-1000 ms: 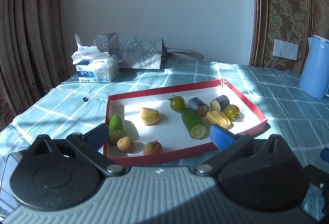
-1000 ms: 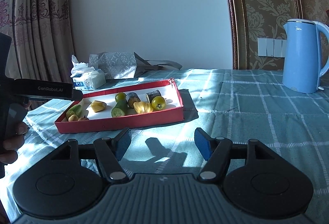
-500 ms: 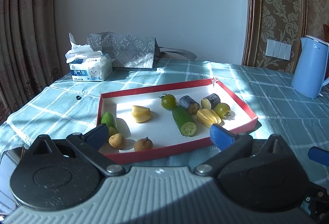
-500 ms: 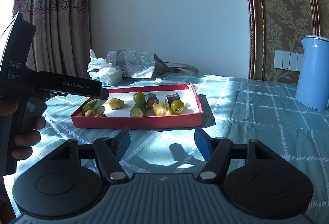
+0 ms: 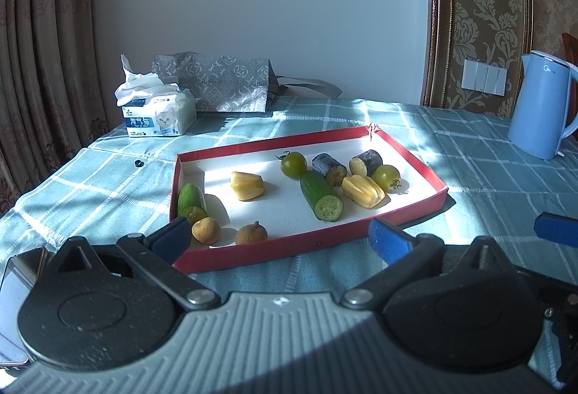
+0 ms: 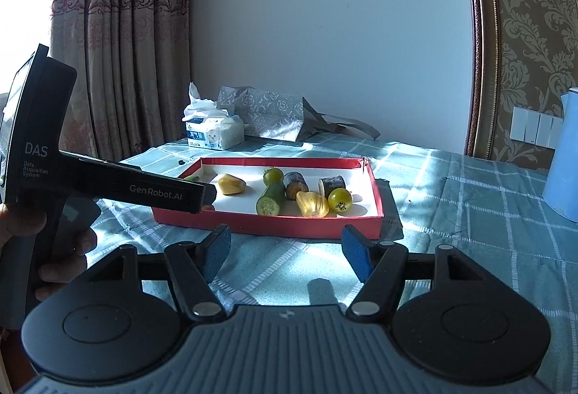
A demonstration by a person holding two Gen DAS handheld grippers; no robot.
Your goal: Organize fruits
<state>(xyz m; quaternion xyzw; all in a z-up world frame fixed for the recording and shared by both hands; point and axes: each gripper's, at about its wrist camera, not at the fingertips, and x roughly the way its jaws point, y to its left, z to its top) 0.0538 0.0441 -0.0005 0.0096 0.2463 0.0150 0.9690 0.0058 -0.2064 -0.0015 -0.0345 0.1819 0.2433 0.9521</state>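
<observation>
A red tray (image 5: pixel 310 251) (image 6: pixel 267 222) with a white floor lies on the checked tablecloth. It holds two cucumber pieces (image 5: pixel 321 195) (image 5: pixel 190 199), two green tomatoes (image 5: pixel 293 164) (image 5: pixel 387 177), two yellow jackfruit pieces (image 5: pixel 246 185) (image 5: pixel 363 191), two dark sugarcane stubs (image 5: pixel 329 169) (image 5: pixel 366 161) and two brown longans (image 5: pixel 206 230) (image 5: pixel 251 233). My left gripper (image 5: pixel 280 238) is open and empty in front of the tray's near edge. My right gripper (image 6: pixel 287 251) is open and empty, near the tray's right front corner. The left gripper's body (image 6: pixel 108 184) hides the tray's left end in the right wrist view.
A tissue pack (image 5: pixel 159 114) and a grey patterned bag (image 5: pixel 224 83) stand at the back left. A blue kettle (image 5: pixel 542 105) stands at the right. A phone (image 5: pixel 18 289) lies at the near left table edge. Curtains hang at left.
Both grippers have shifted: the right one has swung left, nearer the tray, and the kettle has slid to its frame's edge. The left view has pulled back slightly. The fruit has not moved.
</observation>
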